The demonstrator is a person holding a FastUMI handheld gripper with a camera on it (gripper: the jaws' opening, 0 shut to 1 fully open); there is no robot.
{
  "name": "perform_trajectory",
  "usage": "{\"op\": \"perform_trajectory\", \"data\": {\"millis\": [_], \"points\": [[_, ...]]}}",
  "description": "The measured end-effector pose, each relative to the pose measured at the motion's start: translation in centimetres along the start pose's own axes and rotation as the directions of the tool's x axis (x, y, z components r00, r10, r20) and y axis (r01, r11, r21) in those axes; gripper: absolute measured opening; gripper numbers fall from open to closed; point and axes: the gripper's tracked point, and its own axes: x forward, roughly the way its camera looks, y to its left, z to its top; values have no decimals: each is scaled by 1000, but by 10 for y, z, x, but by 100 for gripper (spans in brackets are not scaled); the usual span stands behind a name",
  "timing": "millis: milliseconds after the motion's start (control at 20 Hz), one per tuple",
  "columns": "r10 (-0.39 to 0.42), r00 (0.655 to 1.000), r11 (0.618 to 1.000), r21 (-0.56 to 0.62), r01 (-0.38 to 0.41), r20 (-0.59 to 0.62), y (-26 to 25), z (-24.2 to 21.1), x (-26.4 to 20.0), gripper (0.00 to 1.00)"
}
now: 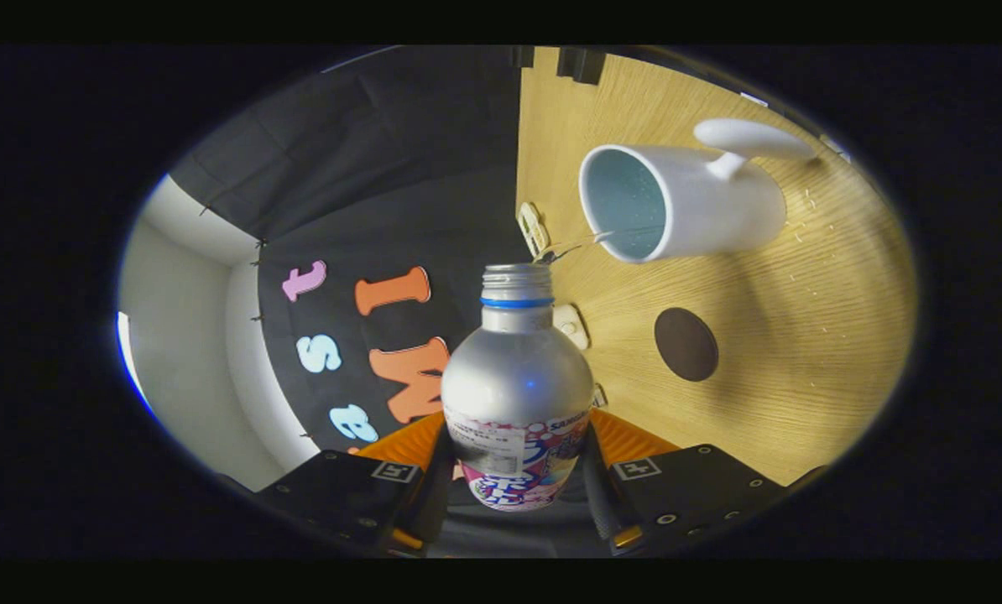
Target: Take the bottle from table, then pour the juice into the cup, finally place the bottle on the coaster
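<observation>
Clamped between both fingers of the tilted gripper point(518, 470), the bottle point(518, 394) is held sideways. A thin stream is passed from its open mouth into the white cup point(686, 205) beyond; the brown coaster point(686, 344) lies near.

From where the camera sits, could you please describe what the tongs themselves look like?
The tongs have two blocky black bodies with small screws and a square white-edged marker on each. Their fingers are orange with ribbed faces. A small orange tab sits low on one body.

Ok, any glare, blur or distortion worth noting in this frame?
Gripper view: strong fisheye bending of the table; a bright highlight on the bottle held in the tool; the thin stream into the cup looks faint; the coaster stays sharp.
</observation>
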Motion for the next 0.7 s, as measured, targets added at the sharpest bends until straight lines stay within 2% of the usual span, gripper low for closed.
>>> {"op": "perform_trajectory", "data": {"millis": [700], "points": [[-23,999,999,47,22,27,-1,8,6,69]]}}
